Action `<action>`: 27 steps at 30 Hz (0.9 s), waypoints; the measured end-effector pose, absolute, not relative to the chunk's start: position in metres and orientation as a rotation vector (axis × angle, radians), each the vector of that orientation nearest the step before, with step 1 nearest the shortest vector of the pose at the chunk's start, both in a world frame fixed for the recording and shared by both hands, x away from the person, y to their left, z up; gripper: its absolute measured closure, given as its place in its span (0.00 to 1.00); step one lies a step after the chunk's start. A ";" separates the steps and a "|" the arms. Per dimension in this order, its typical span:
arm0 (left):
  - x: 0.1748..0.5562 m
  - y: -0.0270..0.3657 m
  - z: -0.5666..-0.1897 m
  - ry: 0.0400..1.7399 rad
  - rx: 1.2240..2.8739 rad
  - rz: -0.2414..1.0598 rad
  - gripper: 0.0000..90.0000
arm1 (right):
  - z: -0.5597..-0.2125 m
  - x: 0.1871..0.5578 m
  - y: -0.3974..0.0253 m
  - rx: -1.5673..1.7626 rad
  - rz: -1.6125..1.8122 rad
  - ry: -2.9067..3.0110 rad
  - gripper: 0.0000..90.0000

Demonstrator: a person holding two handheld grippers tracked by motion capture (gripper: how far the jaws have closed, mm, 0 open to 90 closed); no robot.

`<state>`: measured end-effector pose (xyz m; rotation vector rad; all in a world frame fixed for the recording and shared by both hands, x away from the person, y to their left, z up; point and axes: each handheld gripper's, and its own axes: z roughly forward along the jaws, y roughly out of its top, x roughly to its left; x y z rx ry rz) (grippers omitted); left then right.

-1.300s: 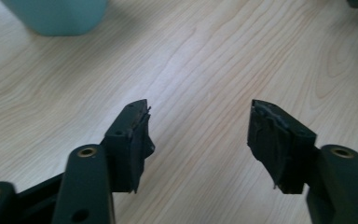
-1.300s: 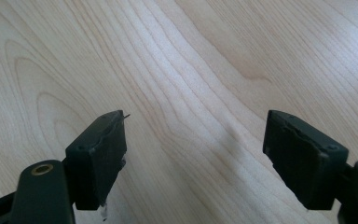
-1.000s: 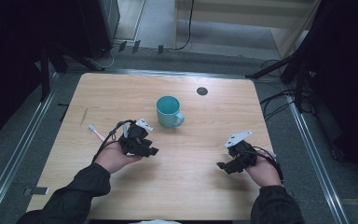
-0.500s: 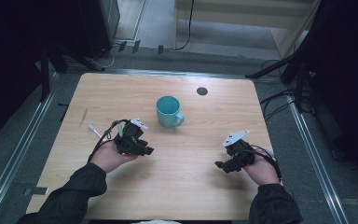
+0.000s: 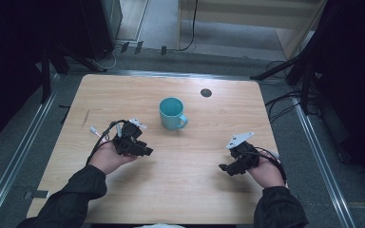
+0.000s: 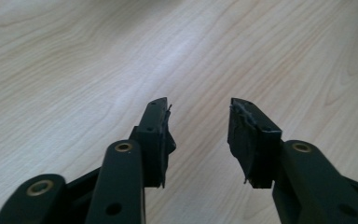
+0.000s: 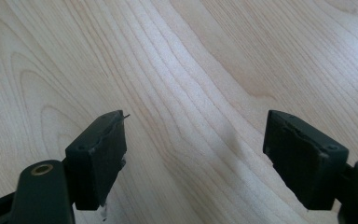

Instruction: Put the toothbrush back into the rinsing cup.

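A teal mug [image 5: 172, 113] stands upright near the middle of the wooden table [image 5: 123, 95], its handle toward the right front. My left gripper [image 5: 147, 152] rests low over the table to the mug's front left, its jaws pointing right. In the left gripper view, the left gripper [image 6: 199, 116] is open over bare wood. My right gripper [image 5: 222, 167] sits near the table's right front, its jaws pointing left. The right gripper [image 7: 196, 135] is open wide with nothing between its pads.
A small dark round hole [image 5: 206, 92] lies in the tabletop behind the mug. A dark scratch mark [image 5: 84, 118] is on the left part of the table. Metal rails [image 5: 24, 152] run along both sides, and cables [image 5: 285, 102] lie on the floor at the right.
Both hands have drawn slightly toward the table's front edge. The mug has stayed where it was.
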<state>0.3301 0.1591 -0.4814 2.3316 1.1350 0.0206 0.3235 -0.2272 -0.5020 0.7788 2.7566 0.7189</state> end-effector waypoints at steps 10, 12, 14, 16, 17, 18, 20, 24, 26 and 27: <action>0.337 0.178 -0.478 1.227 2.319 0.036 0.78 | -0.502 0.324 -0.227 0.771 0.717 2.756 0.24; 0.338 0.182 -0.478 1.245 2.319 0.028 0.80 | -0.502 0.323 -0.227 0.774 0.717 2.757 0.24; 0.339 0.186 -0.479 1.263 2.323 0.034 0.83 | -0.502 0.323 -0.227 0.774 0.717 2.756 0.23; 0.340 0.190 -0.480 1.278 2.327 0.033 0.87 | -0.502 0.324 -0.227 0.772 0.717 2.755 0.24; 0.341 0.193 -0.481 1.296 2.325 0.024 0.89 | -0.501 0.323 -0.227 0.777 0.716 2.754 0.23; 0.342 0.195 -0.483 1.313 2.324 0.018 0.91 | -0.501 0.324 -0.227 0.773 0.719 2.753 0.23; 0.342 0.199 -0.484 1.334 2.328 0.011 0.94 | -0.501 0.324 -0.226 0.772 0.717 2.756 0.24; 0.341 0.203 -0.486 1.357 2.341 0.003 0.98 | -0.501 0.325 -0.224 0.766 0.721 2.758 0.24; 0.341 0.205 -0.487 1.370 2.341 0.006 0.99 | -0.501 0.326 -0.223 0.761 0.720 2.760 0.23; 0.340 0.206 -0.488 1.387 2.343 0.013 0.99 | -0.501 0.326 -0.223 0.765 0.720 2.761 0.24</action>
